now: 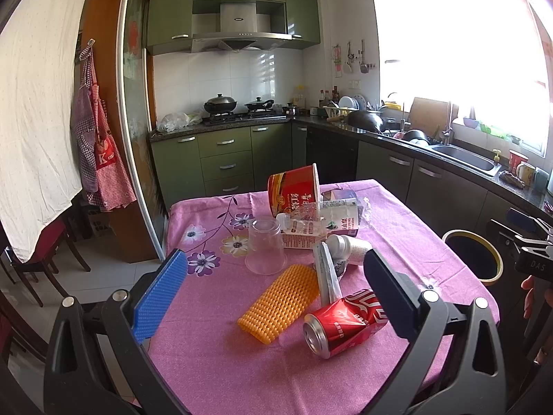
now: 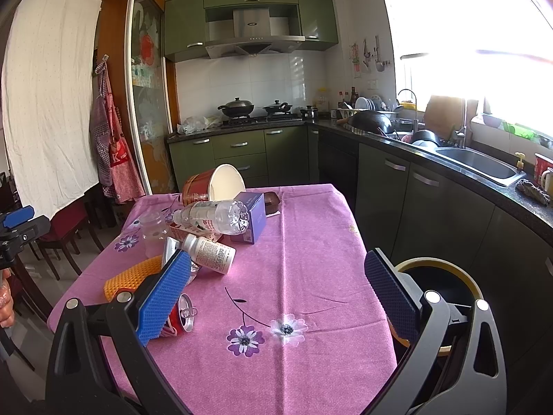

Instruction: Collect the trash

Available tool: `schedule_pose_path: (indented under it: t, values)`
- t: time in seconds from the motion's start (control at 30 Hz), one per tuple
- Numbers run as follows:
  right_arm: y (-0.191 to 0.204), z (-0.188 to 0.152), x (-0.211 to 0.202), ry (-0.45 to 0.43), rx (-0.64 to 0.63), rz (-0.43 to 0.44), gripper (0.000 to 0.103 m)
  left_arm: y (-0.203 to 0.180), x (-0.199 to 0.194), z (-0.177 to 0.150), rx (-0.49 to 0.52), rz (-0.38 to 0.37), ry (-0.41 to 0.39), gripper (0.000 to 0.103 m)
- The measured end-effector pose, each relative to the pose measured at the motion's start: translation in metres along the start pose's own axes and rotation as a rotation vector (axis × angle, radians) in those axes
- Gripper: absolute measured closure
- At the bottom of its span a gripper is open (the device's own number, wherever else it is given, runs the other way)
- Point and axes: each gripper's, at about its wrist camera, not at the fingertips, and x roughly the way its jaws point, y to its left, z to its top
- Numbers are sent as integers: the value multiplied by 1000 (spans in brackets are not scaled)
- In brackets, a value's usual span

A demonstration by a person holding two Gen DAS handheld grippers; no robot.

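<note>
Lying on the counter (image 1: 214, 363) just ahead of the left tongs (image 1: 274, 285), the crushed red can (image 1: 345, 321) sits nearest the right-hand pad, long axis slanting across the opening, mouth toward the camera. Left tongs are spread wide and hold nothing. Right tongs (image 2: 287, 288), equally spread and empty, hang farther from the can, with the bin (image 2: 446, 276) to their right.

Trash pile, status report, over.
Left gripper open, right gripper open, both empty. Can, bottle, cup on table. Bin unobstructed.

Spread left tool (image 1: 276, 297) above crushed can (image 1: 345, 321)
</note>
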Motion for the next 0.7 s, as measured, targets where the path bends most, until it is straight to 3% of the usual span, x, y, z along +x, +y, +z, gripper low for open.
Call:
schedule_pose_path:
  t: [0.27,0.5,0.7]
  values:
    - [-3,-2,5,11,8,4,4,2,14,1,-7,-14,21,6]
    - [-11,12,33,70,-23,9,4,36,76,33,-54,7,46,6]
    - [-27,54,98,154,-42,200,4,68,152,58,-114,7,53,6]
